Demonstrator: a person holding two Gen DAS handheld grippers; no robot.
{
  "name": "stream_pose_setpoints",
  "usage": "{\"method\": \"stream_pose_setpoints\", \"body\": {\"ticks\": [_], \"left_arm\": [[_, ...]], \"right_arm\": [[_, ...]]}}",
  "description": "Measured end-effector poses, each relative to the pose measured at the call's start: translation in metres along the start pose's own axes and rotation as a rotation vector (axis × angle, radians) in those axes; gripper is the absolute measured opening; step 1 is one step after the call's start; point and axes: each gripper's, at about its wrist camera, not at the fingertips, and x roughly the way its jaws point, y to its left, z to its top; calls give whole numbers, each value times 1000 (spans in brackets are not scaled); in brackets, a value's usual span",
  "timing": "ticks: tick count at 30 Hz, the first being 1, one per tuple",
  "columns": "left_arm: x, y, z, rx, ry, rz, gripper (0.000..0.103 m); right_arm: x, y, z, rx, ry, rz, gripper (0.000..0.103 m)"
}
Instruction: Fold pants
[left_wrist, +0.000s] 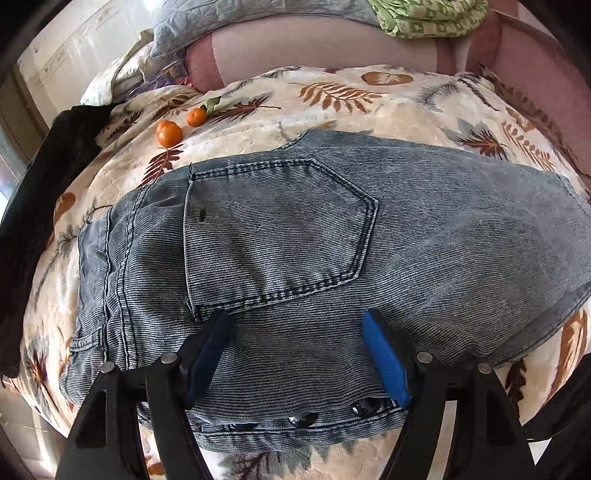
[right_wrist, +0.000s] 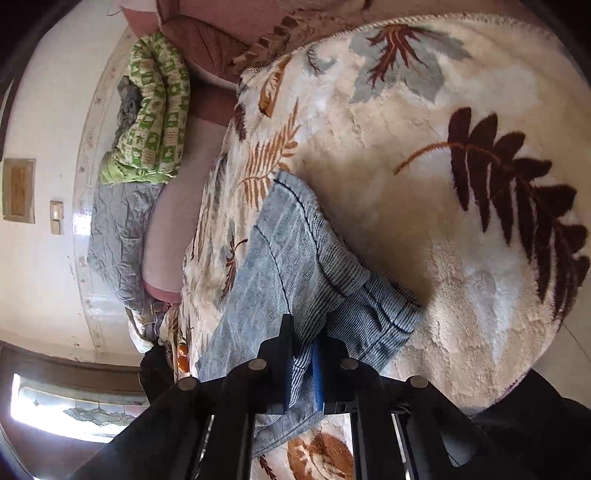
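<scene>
Left gripper (left_wrist: 295, 325) hangs wide open over the jeans (left_wrist: 314, 240) (back pocket up). Right gripper (right_wrist: 303, 339) is clamped on a denim fold above the leaf-print blanket (right_wrist: 424, 184).

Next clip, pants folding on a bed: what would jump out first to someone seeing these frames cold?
The grey-blue jeans, folded compactly with a back pocket facing up, fill the middle of the leaf-print blanket. The left gripper hovers open over their near edge, while the right gripper is shut on a fold of denim. Two mandarins sit on the blanket beyond the jeans, to the left.
</scene>
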Motion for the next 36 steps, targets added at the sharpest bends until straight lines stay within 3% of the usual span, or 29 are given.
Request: {"method": "stream_pose_setpoints", "body": {"ticks": [2, 4, 5, 6, 7, 8, 9, 13, 16, 17, 19, 22, 25, 26, 27, 32, 36], "left_arm": [[0, 4, 4, -13, 22, -19, 75], [-5, 8, 8, -34, 25, -29, 75], [-11, 8, 10, -40, 4, -22, 75], [-19, 6, 11, -39, -24, -24, 75], [-28, 4, 13, -33, -56, -44, 75], [-38, 0, 16, -29, -93, -78, 75], [-47, -5, 18, -29, -125, -119, 75], [-62, -31, 37, -69, -167, -340, 75], [-55, -64, 53, -97, -144, -442, 75], [-52, -75, 56, -108, -137, -460, 75], [-45, -102, 63, -100, -131, -404, 75], [-17, -131, 68, -87, -59, -307, 75], [25, -162, 53, 79, 73, -153, 77], [19, -168, 47, 124, -18, -105, 85], [15, -172, 41, 154, -51, -68, 86], [9, -158, 37, 130, 7, -142, 86], [8, -156, 31, 147, 21, -159, 86]], "right_arm": [[12, -13, -7, -18, 56, -93, 12], [12, -34, -6, 65, 59, -17, 12], [6, -36, -5, 94, 57, 8, 20], [-3, -35, -5, 93, 37, 8, 33], [-14, -33, -6, 81, -7, -3, 69], [-27, -31, -8, 67, -66, -19, 89], [-36, -30, -11, 53, -109, -22, 89], [-33, -37, -8, 75, -81, 16, 86], [-11, -41, -4, 119, -30, 52, 58], [-6, -41, -3, 131, -29, 51, 57], [-1, -40, -3, 135, -45, 33, 56], [-2, -37, -4, 126, -56, 12, 57], [-1, -37, -5, 125, -59, 9, 57], [0, -37, -5, 119, -59, 7, 57], [0, -38, -5, 116, -58, 7, 57], [1, -36, -2, 120, -40, -3, 57], [1, -34, -2, 111, -34, -17, 58]]}}
